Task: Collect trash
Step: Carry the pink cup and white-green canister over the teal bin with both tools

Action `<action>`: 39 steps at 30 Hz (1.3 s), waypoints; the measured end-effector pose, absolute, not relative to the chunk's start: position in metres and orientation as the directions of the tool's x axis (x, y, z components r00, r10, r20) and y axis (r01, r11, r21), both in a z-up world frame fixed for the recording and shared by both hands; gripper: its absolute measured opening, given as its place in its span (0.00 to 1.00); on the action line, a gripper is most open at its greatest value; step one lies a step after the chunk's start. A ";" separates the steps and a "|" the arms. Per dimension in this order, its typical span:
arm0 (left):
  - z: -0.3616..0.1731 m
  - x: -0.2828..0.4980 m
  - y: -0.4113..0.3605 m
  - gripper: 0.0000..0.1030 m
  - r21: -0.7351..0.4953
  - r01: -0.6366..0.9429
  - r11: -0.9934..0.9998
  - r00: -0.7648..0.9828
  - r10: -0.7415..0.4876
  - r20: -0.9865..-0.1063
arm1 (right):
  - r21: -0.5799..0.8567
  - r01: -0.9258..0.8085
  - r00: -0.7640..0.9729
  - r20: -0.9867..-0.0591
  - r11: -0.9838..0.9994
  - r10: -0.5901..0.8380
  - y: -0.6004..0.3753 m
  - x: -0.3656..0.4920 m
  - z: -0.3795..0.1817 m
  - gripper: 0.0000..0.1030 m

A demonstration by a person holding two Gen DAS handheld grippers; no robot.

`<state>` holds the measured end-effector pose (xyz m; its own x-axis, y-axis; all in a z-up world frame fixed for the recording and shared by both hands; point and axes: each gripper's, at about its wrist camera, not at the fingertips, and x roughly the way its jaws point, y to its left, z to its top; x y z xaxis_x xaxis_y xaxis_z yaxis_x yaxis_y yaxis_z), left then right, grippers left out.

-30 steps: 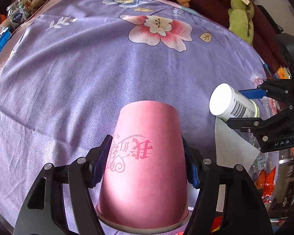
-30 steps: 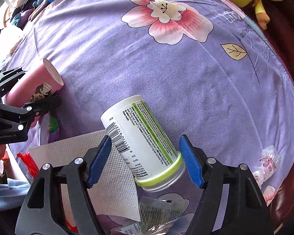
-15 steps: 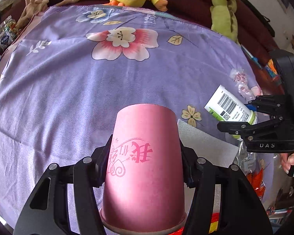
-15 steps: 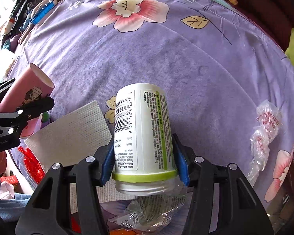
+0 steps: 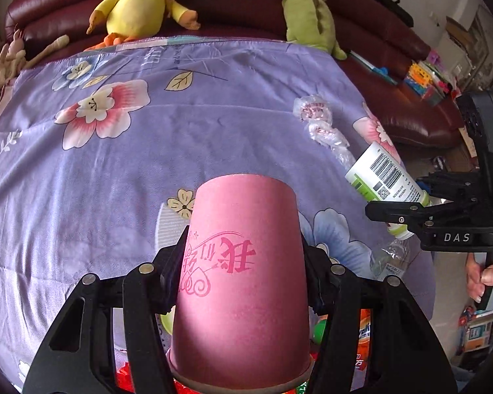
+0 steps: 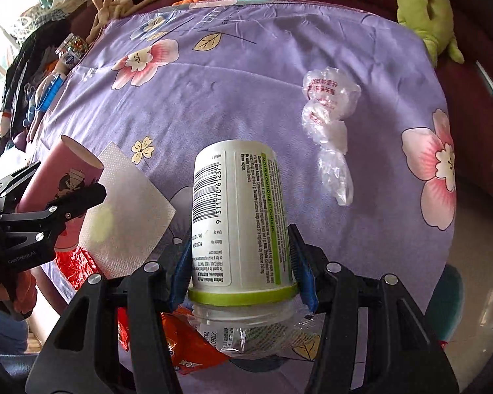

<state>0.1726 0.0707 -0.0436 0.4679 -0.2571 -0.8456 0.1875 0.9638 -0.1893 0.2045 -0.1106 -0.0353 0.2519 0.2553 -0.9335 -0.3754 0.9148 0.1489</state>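
In the left wrist view my left gripper is shut on a pink paper cup, held upside down above the near edge of the purple flowered cloth. The right wrist view has my right gripper shut on a white pill bottle with a green band, its blue pads pressing both sides. From the left wrist view, the right gripper and bottle are at the right. The left gripper and cup appear at the left of the right wrist view.
On the cloth lie a crumpled clear plastic bag and a white napkin. Red and orange wrappers and a clear packet lie below the bottle. A yellow plush and a green plush rest on the maroon sofa behind. A person's hand holds the right gripper's handle.
Both grippers closed on their objects: the left on the cup, the right on the bottle, which turned lengthwise between the pads. Both rose and drew back toward the cloth's near edge.
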 end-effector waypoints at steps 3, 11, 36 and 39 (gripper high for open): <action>-0.034 0.170 0.049 0.57 -0.180 0.222 0.958 0.471 -0.267 -0.841 | 0.200 -0.327 0.264 -0.919 0.924 0.292 -0.136 0.201 -0.029 0.49; -0.020 0.165 0.000 0.57 -0.175 0.291 0.941 0.469 -0.300 -0.831 | 0.283 -0.228 0.292 -0.893 0.932 0.343 -0.183 0.190 -0.018 0.49; -0.027 0.139 -0.243 0.57 -0.094 0.627 0.773 0.308 -0.357 -0.882 | 0.324 0.229 0.439 -0.876 0.918 0.200 -0.451 0.070 -0.039 0.50; -0.034 0.136 -0.272 0.57 -0.088 0.655 0.750 0.285 -0.353 -0.891 | 0.351 0.261 0.434 -0.875 0.899 0.215 -0.468 0.060 -0.051 0.50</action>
